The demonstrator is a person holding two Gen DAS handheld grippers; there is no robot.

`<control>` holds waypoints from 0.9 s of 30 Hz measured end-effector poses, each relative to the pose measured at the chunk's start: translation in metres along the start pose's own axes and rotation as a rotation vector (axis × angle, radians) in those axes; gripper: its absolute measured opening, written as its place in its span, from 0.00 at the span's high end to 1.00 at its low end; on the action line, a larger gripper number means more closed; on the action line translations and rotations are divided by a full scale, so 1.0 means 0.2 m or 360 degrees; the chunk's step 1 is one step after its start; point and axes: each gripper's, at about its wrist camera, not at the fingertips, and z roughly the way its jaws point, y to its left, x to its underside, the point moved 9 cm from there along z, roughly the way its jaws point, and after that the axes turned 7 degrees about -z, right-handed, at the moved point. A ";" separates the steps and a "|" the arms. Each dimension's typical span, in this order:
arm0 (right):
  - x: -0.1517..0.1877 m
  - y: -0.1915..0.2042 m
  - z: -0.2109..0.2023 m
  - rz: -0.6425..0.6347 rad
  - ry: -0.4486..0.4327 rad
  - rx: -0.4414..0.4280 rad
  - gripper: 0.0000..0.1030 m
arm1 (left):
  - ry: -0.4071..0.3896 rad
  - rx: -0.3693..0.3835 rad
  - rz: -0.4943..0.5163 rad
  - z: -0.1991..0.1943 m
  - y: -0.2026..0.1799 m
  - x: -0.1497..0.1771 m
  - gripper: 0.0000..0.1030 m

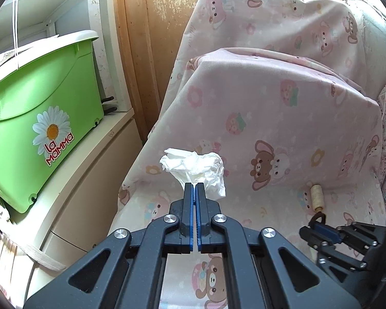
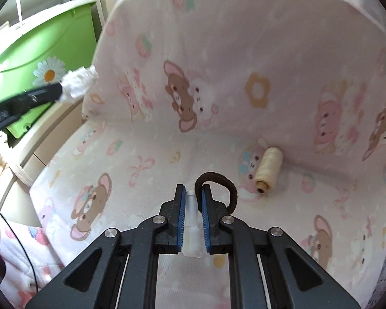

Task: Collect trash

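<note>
Left gripper (image 1: 194, 186) jaws clamp a crumpled white tissue (image 1: 193, 166); right gripper (image 2: 193, 189), near the thread spool (image 2: 268, 169), jaws grip a clear plastic piece (image 2: 191, 221) and brown hair tie (image 2: 216, 180).

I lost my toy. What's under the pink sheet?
Only the pink sheet shows, draped over a seat shape. A thread spool lies on top. Whatever is beneath is covered.

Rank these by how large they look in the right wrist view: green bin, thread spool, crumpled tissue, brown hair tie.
1. green bin
2. crumpled tissue
3. brown hair tie and thread spool: look alike, so unranked; the tie is also nearer the camera.
</note>
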 end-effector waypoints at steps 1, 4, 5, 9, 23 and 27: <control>0.00 -0.02 -0.04 0.0031 -0.0016 0.0002 0.87 | 0.0001 0.0002 0.0005 0.00 0.00 0.00 0.99; 0.03 -0.05 -0.12 0.0052 -0.0034 -0.0032 0.87 | 0.0030 0.0035 0.0014 0.00 -0.01 0.03 0.99; 0.04 -0.05 -0.14 0.0054 -0.0033 -0.0039 0.87 | 0.0045 0.0047 0.0013 0.00 -0.01 0.05 0.99; 0.08 -0.05 -0.12 0.0049 0.0061 -0.0119 0.87 | 0.0106 0.0086 0.0009 0.02 -0.02 0.10 0.99; 0.24 -0.11 0.01 0.0179 0.0265 -0.0183 0.86 | 0.0145 0.0093 -0.0019 0.02 0.00 0.14 0.99; 0.23 -0.13 0.04 0.0303 0.0269 -0.0259 0.86 | 0.0147 0.0104 -0.0012 0.02 -0.01 0.13 0.99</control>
